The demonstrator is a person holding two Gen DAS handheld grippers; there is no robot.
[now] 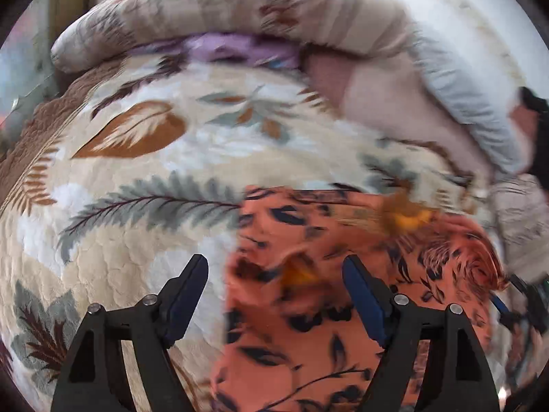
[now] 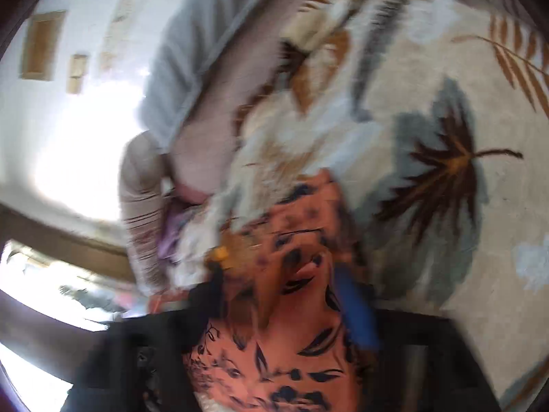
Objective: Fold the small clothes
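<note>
Soft daylight fills both views, bright and even, with hardly any hard shadow on the leaf-printed bedspread (image 1: 144, 158). In the right wrist view a blown-out white glare (image 2: 85, 151) sits well to the left of the bedspread, washing out all detail there. Both pictures bulge like a fisheye, with dark rims at the corners and the bedspread's pattern curving toward the edges. Motion blur is heavy in the right wrist view: the orange floral garment (image 2: 274, 360) and the right tool (image 2: 288, 309) are smeared. In the left wrist view the left tool (image 1: 274, 274) is sharp, while the rolled quilt (image 1: 274, 7) beyond the bedspread is streaked.
</note>
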